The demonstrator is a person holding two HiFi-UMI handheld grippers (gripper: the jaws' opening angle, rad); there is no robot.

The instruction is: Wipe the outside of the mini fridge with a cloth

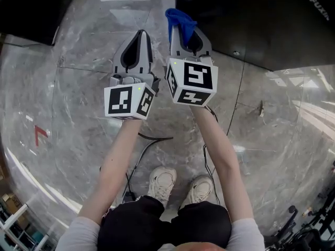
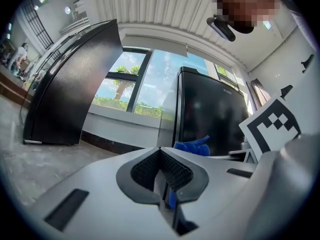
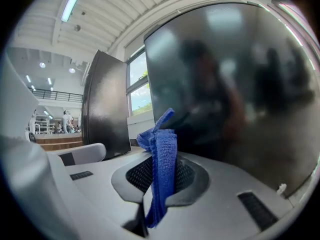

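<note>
Cloth (image 3: 164, 154) pinched in right tool (image 1: 188, 38), long axis along jaws, toward fridge (image 3: 235, 94) (cropped). Left tool (image 2: 161, 170) closed, empty.

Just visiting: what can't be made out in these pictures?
Mini fridge: head view's top edge cuts it off; its full shape doesn't show.
Its surface, right gripper view: blurred reflections, so dirt can't be judged.
Blue cloth: in the left gripper view, mostly hidden behind the left gripper.
Print at the head view's top right corner: cut off, unreadable.
</note>
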